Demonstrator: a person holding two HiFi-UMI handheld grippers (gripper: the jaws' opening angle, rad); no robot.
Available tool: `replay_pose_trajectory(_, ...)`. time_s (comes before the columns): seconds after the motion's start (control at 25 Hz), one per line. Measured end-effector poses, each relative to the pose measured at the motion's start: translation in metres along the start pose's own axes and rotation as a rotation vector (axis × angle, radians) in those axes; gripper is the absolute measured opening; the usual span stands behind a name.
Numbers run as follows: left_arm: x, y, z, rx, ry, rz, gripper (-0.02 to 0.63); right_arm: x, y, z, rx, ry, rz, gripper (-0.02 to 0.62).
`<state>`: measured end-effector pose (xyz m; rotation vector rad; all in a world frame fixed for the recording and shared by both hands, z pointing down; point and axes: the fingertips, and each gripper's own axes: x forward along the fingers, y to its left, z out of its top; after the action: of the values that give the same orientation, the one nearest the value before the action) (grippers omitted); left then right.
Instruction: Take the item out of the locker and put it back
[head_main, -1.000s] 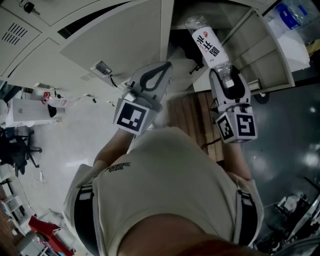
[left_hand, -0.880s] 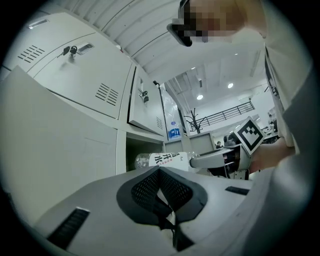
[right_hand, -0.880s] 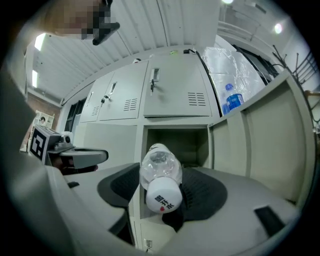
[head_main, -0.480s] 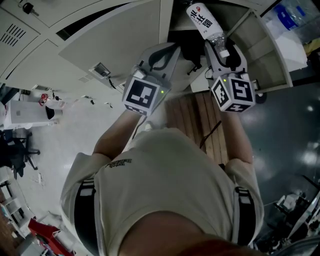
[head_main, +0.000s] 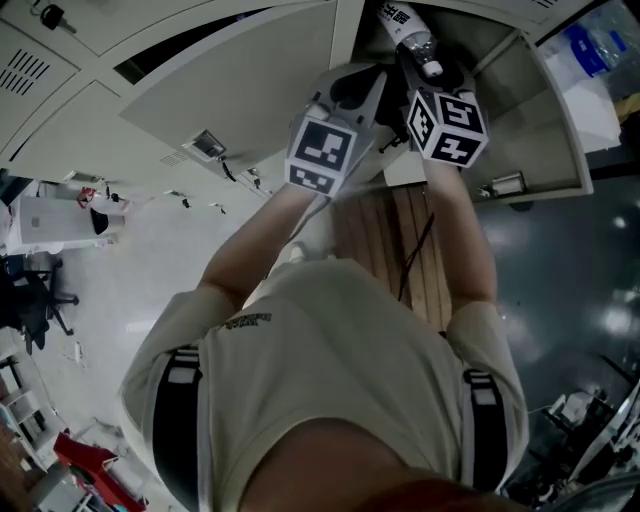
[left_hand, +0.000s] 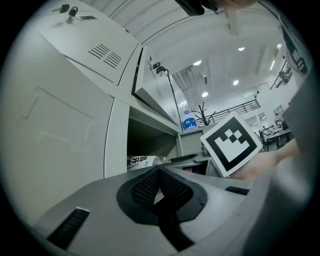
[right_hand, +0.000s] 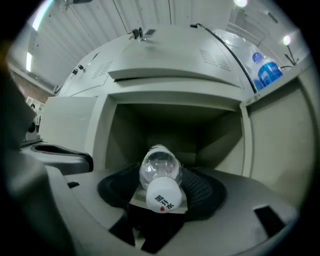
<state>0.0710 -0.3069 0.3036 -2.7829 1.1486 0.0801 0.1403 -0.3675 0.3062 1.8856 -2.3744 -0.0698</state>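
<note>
Right claw (right_hand: 161, 176) closed on the bottle (right_hand: 159, 165) at its neck, white cap toward the camera, clear body pointing straight ahead into the locker compartment (right_hand: 175, 125). Jaws stand fairly wide, pads pressed to both sides of the neck. Bottle lies near level, far end just inside the compartment mouth; whether it touches the compartment floor can't be made out, since the claw hides that. Mouth is wider than the bottle on both sides: left upright (right_hand: 104, 135) and right upright (right_hand: 243, 140) both well clear of it, top edge (right_hand: 172, 99) high above. Interior dark, nothing else seen in it. Right door (head_main: 555, 110) swung open, latch at its lower edge; left door (head_main: 225, 90) also open, angled off to the left, so the approach between them is a funnel. Left claw (left_hand: 160, 172) shut, tips together, nothing in it. It hangs just beside the right claw, on its left, in front of the left upright, not touching the bottle. From the left gripper view the bottle's label shows past that upright's edge, inside the opening. Marker cubes of the two claws near each other in the head view, but apart. Blue jug (right_hand: 267, 70) on the locker top at right, well away. Wooden slats (head_main: 400, 240) below the arms, in front of the locker.
</note>
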Motion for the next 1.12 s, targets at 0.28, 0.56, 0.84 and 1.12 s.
replay_pose_trajectory(0.28, 0.018, 0.006, -0.019, -0.019, 0.021, 0.012, 0.012, 0.035, -0.011, -0.026, -0.025, 0.062, -0.033, 0.27)
replay_pose_trajectory(0.56, 0.025, 0.0, -0.028, -0.014, 0.029, -0.004, 0.012, 0.057, -0.017, -0.041, -0.024, 0.112, -0.031, 0.27)
replay_pose_trajectory(0.84, 0.025, -0.001, -0.035, -0.034, 0.031, -0.014, 0.012, 0.067, -0.016, -0.056, -0.027, 0.149, -0.018, 0.272)
replay_pose_trajectory(1.12, 0.025, -0.002, -0.036, -0.031, 0.037, -0.02, 0.012, 0.07, -0.019, -0.062, -0.003, 0.152, -0.014, 0.275)
